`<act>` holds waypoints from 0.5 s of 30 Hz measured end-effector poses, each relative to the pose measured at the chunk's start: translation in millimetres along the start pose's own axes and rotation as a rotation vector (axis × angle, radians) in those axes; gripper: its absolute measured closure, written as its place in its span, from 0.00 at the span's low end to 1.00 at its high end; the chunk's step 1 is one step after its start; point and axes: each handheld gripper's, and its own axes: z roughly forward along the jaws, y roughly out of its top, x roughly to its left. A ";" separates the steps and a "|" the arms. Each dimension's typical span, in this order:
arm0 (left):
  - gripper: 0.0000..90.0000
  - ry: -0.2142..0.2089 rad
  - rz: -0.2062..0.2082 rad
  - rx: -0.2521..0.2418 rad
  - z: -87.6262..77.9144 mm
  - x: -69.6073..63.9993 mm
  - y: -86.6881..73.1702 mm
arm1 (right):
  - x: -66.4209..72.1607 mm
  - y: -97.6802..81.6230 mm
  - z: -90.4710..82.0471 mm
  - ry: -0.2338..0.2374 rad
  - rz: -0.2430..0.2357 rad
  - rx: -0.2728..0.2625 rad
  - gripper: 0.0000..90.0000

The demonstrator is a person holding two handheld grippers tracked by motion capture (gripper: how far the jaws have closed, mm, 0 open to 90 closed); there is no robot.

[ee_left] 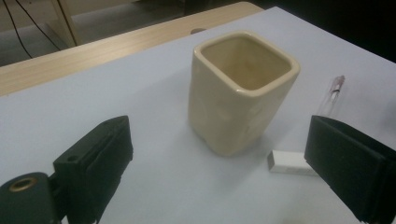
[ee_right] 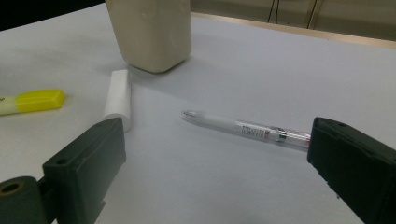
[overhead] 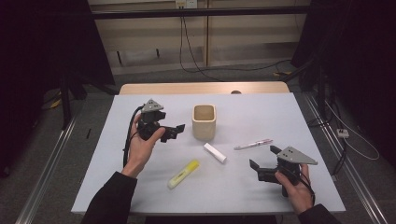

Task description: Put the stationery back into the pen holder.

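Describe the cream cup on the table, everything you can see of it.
The cream cup is a tall, squarish vessel with rounded corners and a thick, rounded rim, glossy like glazed ceramic. It stands upright, mouth open, and looks empty as far as its inside shows. Its walls look slightly dimpled. It sits on the pale table near the middle, toward the far edge. Nothing touches it but the table: the white eraser lies apart on its near side, and the left gripper points at it, fingers open, without contact.
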 end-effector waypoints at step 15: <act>0.09 -0.027 0.018 0.063 -6.6 -4.3 -18.2 | -2.1 -0.7 0.4 -0.017 0.010 0.007 0.05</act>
